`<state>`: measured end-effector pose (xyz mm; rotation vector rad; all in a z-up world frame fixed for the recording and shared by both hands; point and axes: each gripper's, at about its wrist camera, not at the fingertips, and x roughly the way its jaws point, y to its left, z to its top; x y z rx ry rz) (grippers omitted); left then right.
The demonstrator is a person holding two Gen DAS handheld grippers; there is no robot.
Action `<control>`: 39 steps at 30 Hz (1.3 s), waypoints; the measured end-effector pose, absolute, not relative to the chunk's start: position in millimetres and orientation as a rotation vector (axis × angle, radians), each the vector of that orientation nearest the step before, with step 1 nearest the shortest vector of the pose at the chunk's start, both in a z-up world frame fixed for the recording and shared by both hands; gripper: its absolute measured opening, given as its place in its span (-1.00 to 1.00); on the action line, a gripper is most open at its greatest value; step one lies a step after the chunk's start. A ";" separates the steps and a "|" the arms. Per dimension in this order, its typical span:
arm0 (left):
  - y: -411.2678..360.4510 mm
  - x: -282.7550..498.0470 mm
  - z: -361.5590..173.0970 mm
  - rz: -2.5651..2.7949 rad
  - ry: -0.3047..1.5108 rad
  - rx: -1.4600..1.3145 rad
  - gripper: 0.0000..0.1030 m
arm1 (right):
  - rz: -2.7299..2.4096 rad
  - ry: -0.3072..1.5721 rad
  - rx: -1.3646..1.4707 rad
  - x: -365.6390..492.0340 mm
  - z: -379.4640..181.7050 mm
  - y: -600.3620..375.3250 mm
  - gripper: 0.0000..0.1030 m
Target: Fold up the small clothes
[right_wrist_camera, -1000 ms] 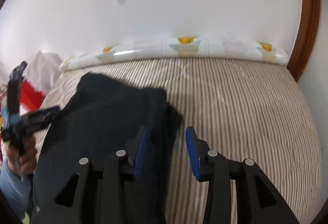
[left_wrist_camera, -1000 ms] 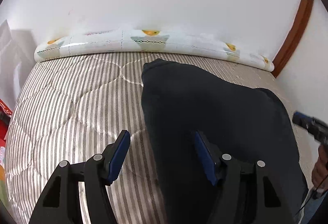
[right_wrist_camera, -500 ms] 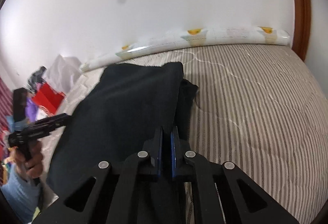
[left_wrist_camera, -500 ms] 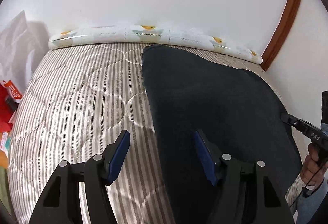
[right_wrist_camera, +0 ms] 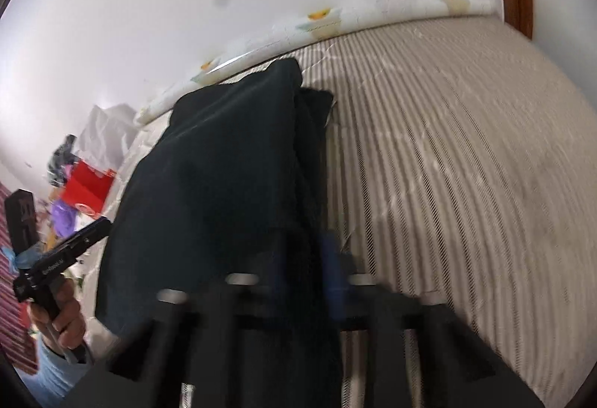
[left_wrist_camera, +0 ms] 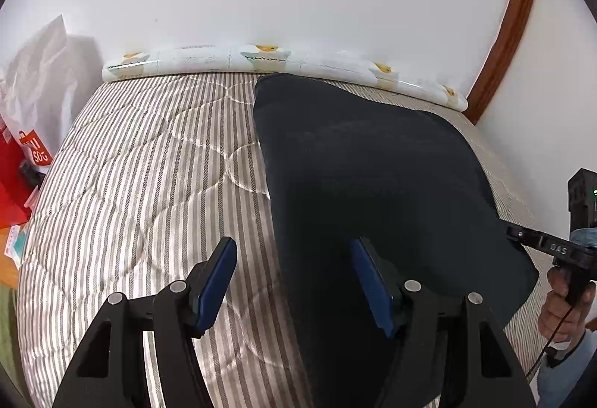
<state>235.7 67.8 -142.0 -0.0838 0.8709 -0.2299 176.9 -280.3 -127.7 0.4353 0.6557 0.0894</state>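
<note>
A dark navy garment [left_wrist_camera: 365, 176] lies spread on the striped mattress [left_wrist_camera: 149, 162]. My left gripper [left_wrist_camera: 294, 281] is open; its left finger is over bare mattress and its right finger over the garment's left edge. In the blurred right wrist view my right gripper [right_wrist_camera: 306, 270] is shut on the garment [right_wrist_camera: 224, 184] at its near right edge, with the cloth lifted and draped over the fingers. The right gripper also shows at the right edge of the left wrist view [left_wrist_camera: 552, 247], at the garment's right corner.
A rolled white mat with yellow prints [left_wrist_camera: 268, 57] lies along the wall at the mattress's far edge. A red bag [left_wrist_camera: 22, 162] and white plastic bags [left_wrist_camera: 41, 72] sit off the left side. A brown door frame [left_wrist_camera: 507, 27] stands at the right.
My right gripper closed on the garment's edge and has lifted and pulled it, tilting the view. The garment has spread flatter. The left gripper stays open and has drawn back slightly.
</note>
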 end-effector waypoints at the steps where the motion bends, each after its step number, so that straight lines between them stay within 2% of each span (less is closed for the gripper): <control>1: 66.9 232.7 -141.9 -0.217 0.865 -0.073 0.22 | 0.087 0.630 0.433 171.8 -127.4 -280.9 -0.89; 4: 66.8 221.9 -140.8 -0.205 0.863 -0.063 0.21 | 0.076 0.543 0.434 152.9 -120.2 -280.8 -0.90; 8: 68.3 206.7 -142.2 -0.199 0.868 -0.061 0.22 | -0.047 0.535 0.337 144.1 -114.4 -267.3 -0.92; 13: 66.3 190.5 -146.7 -0.196 0.879 -0.063 0.22 | -0.116 0.476 0.261 120.2 -103.2 -246.2 -0.87; 14: 65.4 187.9 -147.2 -0.195 0.879 -0.059 0.22 | -0.113 0.470 0.242 116.7 -102.3 -240.1 -0.81; 20: 62.0 172.4 -150.2 -0.166 0.868 -0.039 0.29 | -0.121 0.527 0.149 118.7 -115.5 -206.9 -0.63; 24: 63.3 165.5 -153.6 -0.157 0.876 -0.058 0.32 | -0.176 0.560 0.124 118.6 -127.5 -201.5 -0.63; 33: 68.8 149.6 -151.8 -0.184 0.879 -0.015 0.35 | -0.210 0.594 0.106 104.9 -132.7 -205.8 -0.49; 36: 73.9 145.3 -149.0 -0.190 0.879 0.016 0.35 | -0.236 0.602 0.082 95.6 -134.8 -208.2 -0.34; 38: 76.8 139.1 -149.2 -0.206 0.877 0.031 0.34 | -0.249 0.601 0.079 86.5 -135.5 -211.0 -0.09; 39: 78.5 135.1 -150.5 -0.225 0.878 0.037 0.34 | -0.247 0.600 0.086 79.9 -136.5 -214.2 -0.05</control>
